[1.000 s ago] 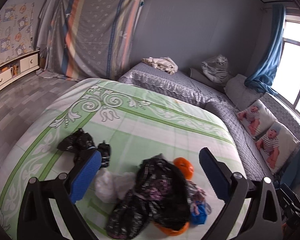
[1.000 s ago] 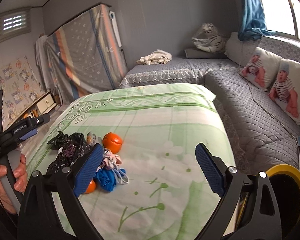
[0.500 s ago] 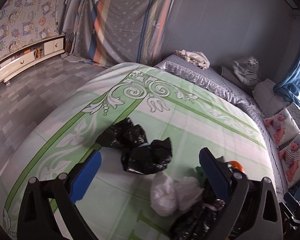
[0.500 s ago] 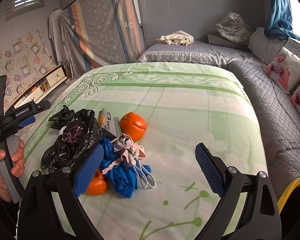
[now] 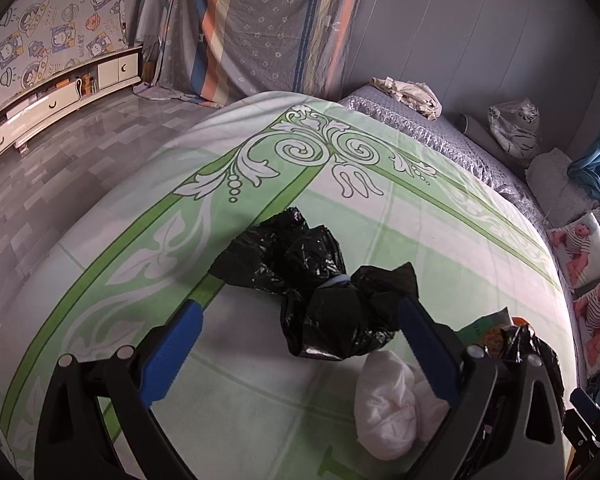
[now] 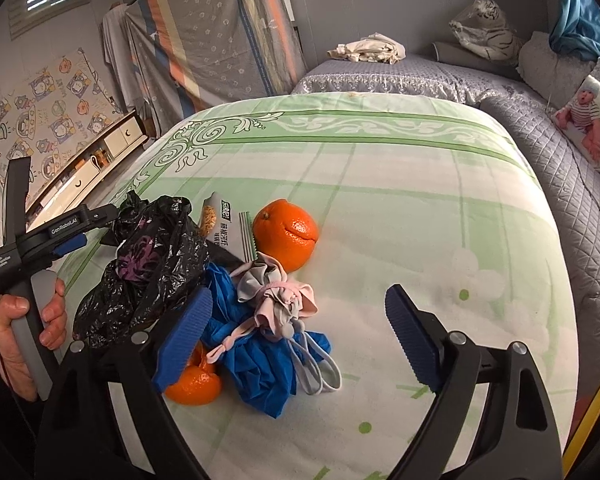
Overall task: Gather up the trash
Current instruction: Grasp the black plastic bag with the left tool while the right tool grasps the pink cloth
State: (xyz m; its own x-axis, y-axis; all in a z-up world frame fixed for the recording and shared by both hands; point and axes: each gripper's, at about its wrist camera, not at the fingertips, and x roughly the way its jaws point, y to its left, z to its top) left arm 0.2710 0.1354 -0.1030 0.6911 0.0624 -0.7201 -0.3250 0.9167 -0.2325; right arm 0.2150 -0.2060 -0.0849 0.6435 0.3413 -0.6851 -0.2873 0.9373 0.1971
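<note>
Both grippers hover over the green bedspread with jaws spread and nothing between them – the left gripper facing crumpled black bags, the right gripper, its jaws just narrowing slightly, above blue plastic, a mask and an orange.

Trash heap crowds the bed's near left corner; black bags lie just ahead. The bed's right half is open.
</note>
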